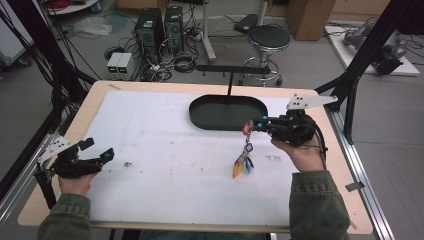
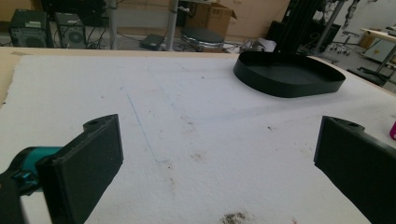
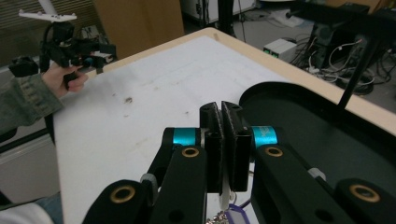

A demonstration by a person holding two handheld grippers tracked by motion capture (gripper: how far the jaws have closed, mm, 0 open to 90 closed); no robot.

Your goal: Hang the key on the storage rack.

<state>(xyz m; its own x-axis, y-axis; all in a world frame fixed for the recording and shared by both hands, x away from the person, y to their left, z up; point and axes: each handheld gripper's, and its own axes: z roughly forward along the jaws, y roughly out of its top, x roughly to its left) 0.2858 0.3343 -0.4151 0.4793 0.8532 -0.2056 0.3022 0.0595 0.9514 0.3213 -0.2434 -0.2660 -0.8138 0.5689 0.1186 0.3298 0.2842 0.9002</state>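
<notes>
One white mat covers the desk (image 1: pixel 60 150). A black oval tray (image 1: pixel 228 112) sits at its far side. The right claw (image 1: pixel 252 125), jaws clamped together on the top of a key bunch (image 1: pixel 244 157), holds it hanging near the tray. The bunch is likely light, loose and swinging; grip the ring. The left claw (image 1: pixel 97 150) stands apart, empty.

No legible text, labels, brands or numbers in any view. The key tags (image 1: pixel 243 162) on the bunch are too small to read, and any markings on the computer towers (image 1: pixel 160 27) and the small boxes (image 1: pixel 119 64) on the floor are too blurred.
</notes>
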